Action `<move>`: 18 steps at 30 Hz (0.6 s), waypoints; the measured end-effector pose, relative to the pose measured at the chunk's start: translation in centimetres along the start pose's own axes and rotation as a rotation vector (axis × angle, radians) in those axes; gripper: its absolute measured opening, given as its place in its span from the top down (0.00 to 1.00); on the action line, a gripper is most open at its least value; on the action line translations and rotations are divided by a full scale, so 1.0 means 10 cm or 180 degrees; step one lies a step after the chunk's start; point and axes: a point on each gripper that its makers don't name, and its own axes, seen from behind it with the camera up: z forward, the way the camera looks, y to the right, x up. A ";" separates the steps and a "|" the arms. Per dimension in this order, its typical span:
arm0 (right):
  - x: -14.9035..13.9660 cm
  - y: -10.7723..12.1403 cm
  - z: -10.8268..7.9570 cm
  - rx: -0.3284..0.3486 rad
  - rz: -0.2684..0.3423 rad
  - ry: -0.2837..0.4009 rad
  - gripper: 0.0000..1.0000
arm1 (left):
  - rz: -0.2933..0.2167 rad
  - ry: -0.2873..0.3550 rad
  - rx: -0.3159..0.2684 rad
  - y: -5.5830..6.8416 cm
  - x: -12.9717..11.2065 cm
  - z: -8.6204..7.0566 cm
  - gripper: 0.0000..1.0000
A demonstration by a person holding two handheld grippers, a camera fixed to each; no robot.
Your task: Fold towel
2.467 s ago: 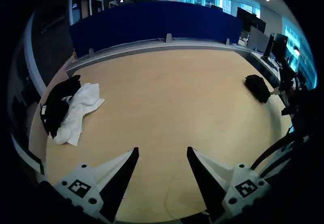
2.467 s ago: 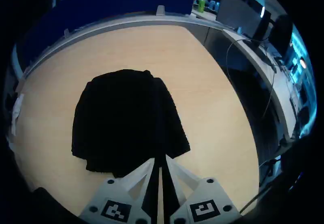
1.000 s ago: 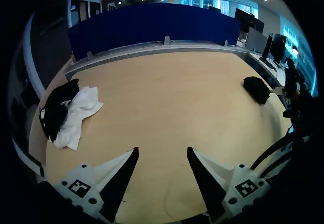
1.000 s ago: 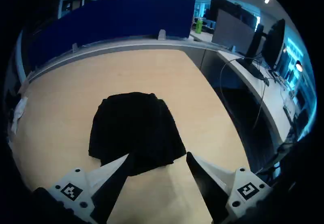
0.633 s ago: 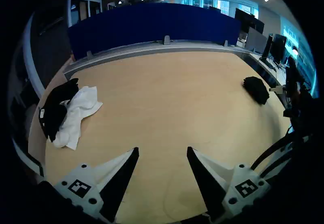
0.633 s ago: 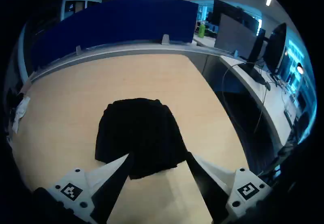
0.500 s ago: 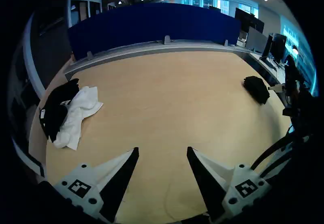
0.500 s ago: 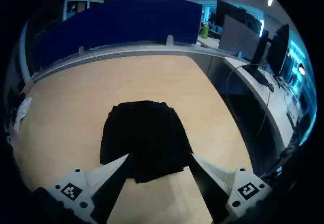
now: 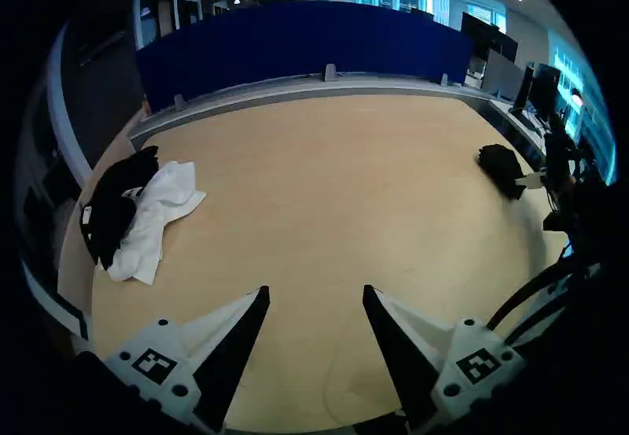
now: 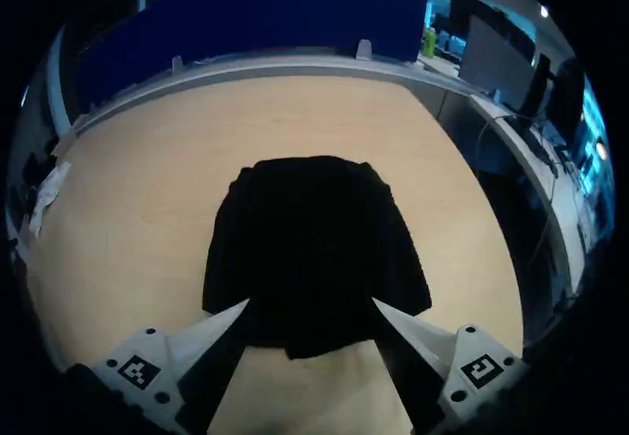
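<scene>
- Right gripper view: the right tongs (image 10: pixel 310 304) are standing spread wide, with nothing pinched.
- The black towel (image 10: pixel 314 238) is lying folded in a rough rectangle on the pale wooden tabletop (image 10: pixel 134 199), directly ahead of the right tongs.
- The towel's near edge is reaching down between the two fingers. Both fingertips are sitting at that edge, one on each side. Whether they are actually touching the cloth is hard to judge, since dark fingers are overlapping dark fabric.
- A white cloth (image 10: pixel 47 189) is showing at the far left rim of the tabletop, well apart from the black towel.
- A blue partition (image 10: pixel 259 18) is running along the far edge, and monitors (image 10: pixel 503 57) are standing on the neighbouring desk to the right.
- Left gripper view: the left tongs (image 9: pixel 314 289) are also standing spread and holding nothing, hovering over bare tabletop (image 9: pixel 330 183).
- The black towel (image 9: pixel 501 169) is lying far off to the right near the tabletop's edge, well apart from the left tongs.
- The white cloth (image 9: pixel 157 213) is lying crumpled at the far left, touching a dark cloth (image 9: pixel 114 199) bunched beside it. Both are well apart from the left tongs.
- The blue partition (image 9: pixel 299 42) is closing off the back.
</scene>
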 end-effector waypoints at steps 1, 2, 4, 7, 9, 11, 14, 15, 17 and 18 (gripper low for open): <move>-0.02 0.00 0.02 0.0005 -0.0005 -0.0012 0.00 | 0.0000 -0.0003 0.0000 0.00 0.00 0.00 0.12; -0.03 0.01 0.04 0.0009 -0.0009 -0.0022 0.00 | 0.0000 -0.0006 0.0000 0.00 0.00 0.01 0.12; -0.03 0.02 0.06 0.0019 -0.0012 -0.0038 0.00 | 0.0003 -0.0010 0.0000 0.00 0.00 0.02 0.12; 0.00 0.02 0.05 0.0028 -0.0023 -0.0046 0.00 | 0.0005 -0.0012 -0.0002 0.01 0.00 0.03 0.12; 0.03 0.02 0.02 0.0027 -0.0042 -0.0037 0.00 | 0.0003 -0.0011 -0.0004 0.02 0.01 0.04 0.12; 0.13 0.00 -0.03 0.0032 -0.0049 0.0045 0.00 | -0.0007 -0.0004 -0.0004 0.03 0.02 0.03 0.12; 0.35 -0.01 -0.08 0.0042 -0.0046 0.0193 0.00 | -0.0022 0.0001 0.0003 0.02 0.03 0.04 0.12; 0.43 -0.01 -0.10 0.0045 -0.0044 0.0242 0.00 | -0.0025 0.0001 0.0006 0.02 0.03 0.04 0.12; 0.59 0.02 -0.07 0.0053 -0.0043 0.0299 0.00 | -0.0025 -0.0001 0.0015 0.01 0.03 0.04 0.12; 0.66 0.03 -0.05 0.0057 -0.0044 0.0324 0.00 | -0.0025 -0.0002 0.0020 0.01 0.04 0.04 0.12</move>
